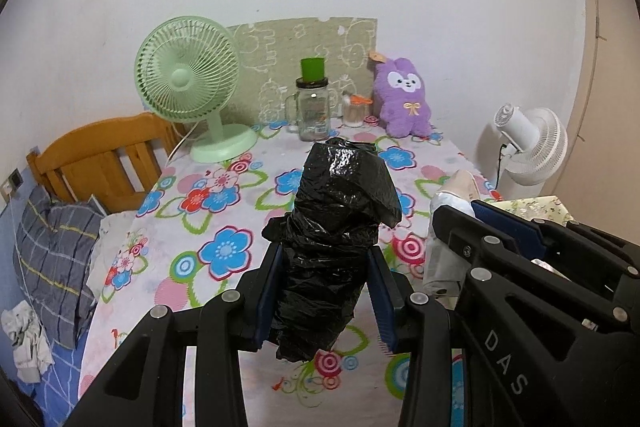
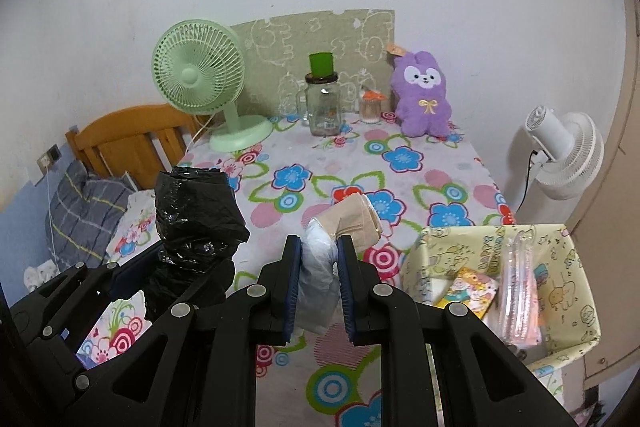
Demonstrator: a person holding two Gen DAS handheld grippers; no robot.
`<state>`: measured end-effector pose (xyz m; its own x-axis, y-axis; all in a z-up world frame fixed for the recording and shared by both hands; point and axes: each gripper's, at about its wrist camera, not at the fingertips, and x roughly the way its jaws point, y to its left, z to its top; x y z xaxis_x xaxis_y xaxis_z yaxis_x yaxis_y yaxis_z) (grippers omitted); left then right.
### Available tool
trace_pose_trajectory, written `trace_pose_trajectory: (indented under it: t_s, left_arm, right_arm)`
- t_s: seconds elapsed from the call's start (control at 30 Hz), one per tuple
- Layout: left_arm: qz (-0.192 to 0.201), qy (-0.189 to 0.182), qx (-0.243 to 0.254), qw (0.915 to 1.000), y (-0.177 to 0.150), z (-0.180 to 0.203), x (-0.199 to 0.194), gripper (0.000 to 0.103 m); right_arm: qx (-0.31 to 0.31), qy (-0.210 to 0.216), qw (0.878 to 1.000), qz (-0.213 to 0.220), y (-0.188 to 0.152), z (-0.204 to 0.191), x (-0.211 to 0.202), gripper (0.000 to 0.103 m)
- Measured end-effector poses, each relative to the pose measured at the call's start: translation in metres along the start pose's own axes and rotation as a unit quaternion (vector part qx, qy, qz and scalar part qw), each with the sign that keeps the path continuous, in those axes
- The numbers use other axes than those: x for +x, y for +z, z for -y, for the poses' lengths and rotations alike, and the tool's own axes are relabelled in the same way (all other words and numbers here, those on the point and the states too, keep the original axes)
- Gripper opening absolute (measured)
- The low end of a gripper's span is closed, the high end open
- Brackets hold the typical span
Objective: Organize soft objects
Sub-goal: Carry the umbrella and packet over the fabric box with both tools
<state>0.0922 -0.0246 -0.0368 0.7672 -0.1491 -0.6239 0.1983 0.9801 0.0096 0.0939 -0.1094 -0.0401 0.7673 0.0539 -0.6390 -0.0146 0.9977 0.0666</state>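
The left claw point(image 1: 326, 291) grips a black bag point(image 1: 340, 227) – the right claw point(image 2: 318, 289) pinches a white bundle point(image 2: 318, 267) above the desk point(image 2: 400, 179).

The lower part of the black plastic bundle point(image 1: 336, 247) is concealed between the blue pads of the left gripper point(image 1: 326, 291), contents not determinable; the white wrapped roll point(image 2: 318, 279) is partly covered by the right gripper point(image 2: 319, 291) pads, its wrapped contents unseen; the yellow patterned box point(image 2: 576, 291) has its near corner cut off behind the gripper body, and the items inside are too small to identify; print on the glass jar point(image 1: 314, 115) illegible.
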Motion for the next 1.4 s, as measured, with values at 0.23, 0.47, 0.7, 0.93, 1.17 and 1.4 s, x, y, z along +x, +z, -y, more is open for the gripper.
trace_pose_trajectory:
  t_s: [0.23, 0.47, 0.7, 0.93, 1.17, 1.4]
  left_arm:
    - [0.007, -0.012, 0.0, 0.9999, 0.004, 0.026, 0.001, 0.042]
    - [0.01, -0.019, 0.005, 0.9998, 0.006, 0.054, 0.004, 0.042]
    - [0.006, -0.033, 0.016, 0.9993, 0.006, 0.08, 0.01, 0.042]
    - [0.003, -0.049, 0.03, 0.9983, 0.006, 0.107, 0.016, 0.042]
    - [-0.007, -0.064, 0.046, 0.9969, 0.004, 0.132, 0.026, 0.042]
    - [-0.022, -0.08, 0.059, 0.9948, 0.003, 0.152, 0.04, 0.042]
  right_arm:
    - [-0.004, -0.011, 1.0, 0.01, 0.002, 0.026, -0.009, 0.021]
    - [-0.001, -0.021, 1.0, 0.015, 0.0, 0.055, -0.015, 0.021]
    - [0.01, -0.034, 0.999, 0.015, -0.006, 0.083, -0.018, 0.021]
    - [0.015, -0.055, 0.998, 0.019, -0.01, 0.108, -0.021, 0.021]
    - [0.031, -0.067, 0.997, 0.015, -0.017, 0.134, -0.019, 0.021]
    - [0.047, -0.079, 0.996, 0.007, -0.024, 0.157, -0.013, 0.021]
